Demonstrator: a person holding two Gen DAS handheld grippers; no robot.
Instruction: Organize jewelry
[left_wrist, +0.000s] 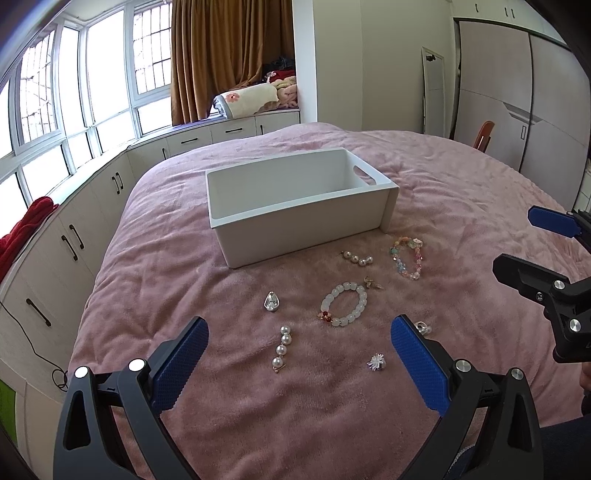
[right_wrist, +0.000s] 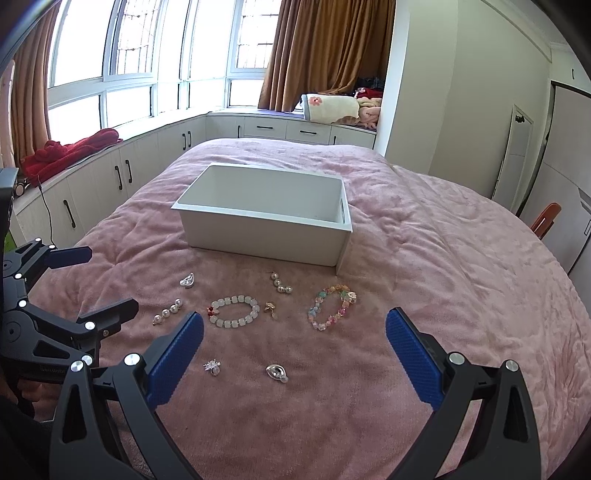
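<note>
Jewelry lies spread on a pink blanket in front of an empty white bin (left_wrist: 295, 218) (right_wrist: 266, 229). A white bead bracelet (left_wrist: 344, 303) (right_wrist: 233, 310) lies in the middle. Right of it sits a pastel bead bracelet (left_wrist: 407, 257) (right_wrist: 330, 307). Two pearl drop pieces (left_wrist: 281, 349) (left_wrist: 357, 257), a small gold piece (right_wrist: 270, 308), clear crystal pieces (left_wrist: 272, 302) (right_wrist: 276, 372) and a white flower piece (left_wrist: 376, 362) (right_wrist: 212, 366) lie around them. My left gripper (left_wrist: 299, 332) hovers open over the near jewelry. My right gripper (right_wrist: 293, 325) is open too, holding nothing.
The pink blanket (right_wrist: 443, 277) covers a wide bed. White cabinets (left_wrist: 74, 236) run under the windows on the left, with a red cloth (right_wrist: 70, 151) on top. Folded bedding (right_wrist: 332, 107) sits on the far window seat. A wardrobe (left_wrist: 517, 92) stands at the right.
</note>
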